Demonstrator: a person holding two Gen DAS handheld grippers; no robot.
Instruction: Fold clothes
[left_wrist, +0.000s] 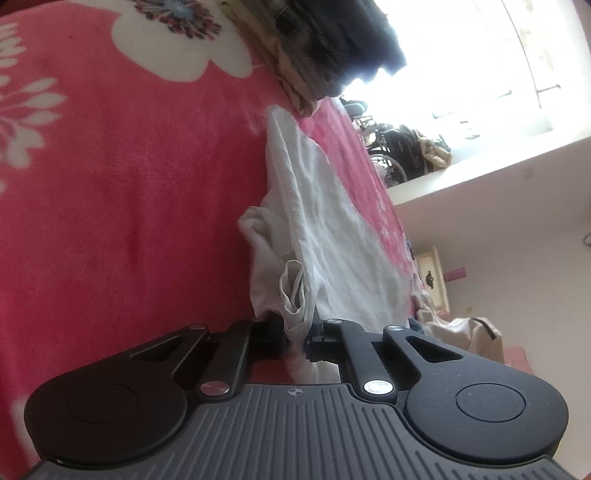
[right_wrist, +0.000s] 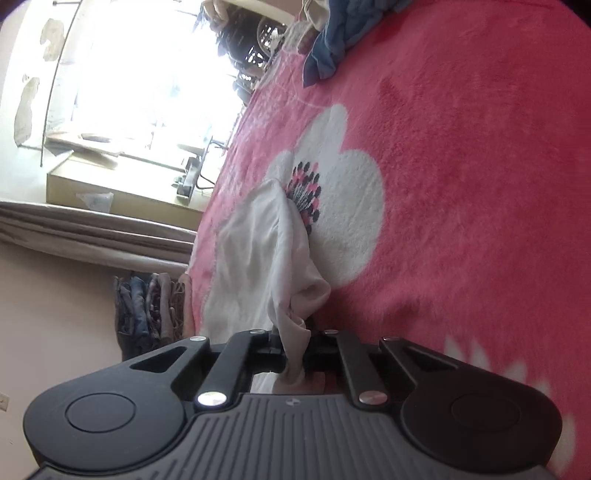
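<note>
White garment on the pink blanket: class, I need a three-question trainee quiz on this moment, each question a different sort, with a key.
1. True or false: both grippers are shut on the white garment.
2. Multiple choice: the garment lies on A) a wooden floor B) a pink flowered blanket C) a chair.
3. Fill in: the left gripper and right gripper each pinch a bunched ____ of cloth.

Key: 1 true; 2 B; 3 edge.

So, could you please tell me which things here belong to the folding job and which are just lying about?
Part of the job:
- white garment, on the pink floral blanket
- left tool, shut on the garment
- right tool, shut on the garment

Lying about:
- blue cloth
- stack of folded clothes
- dark pile of clothes
- wheelchair
</note>
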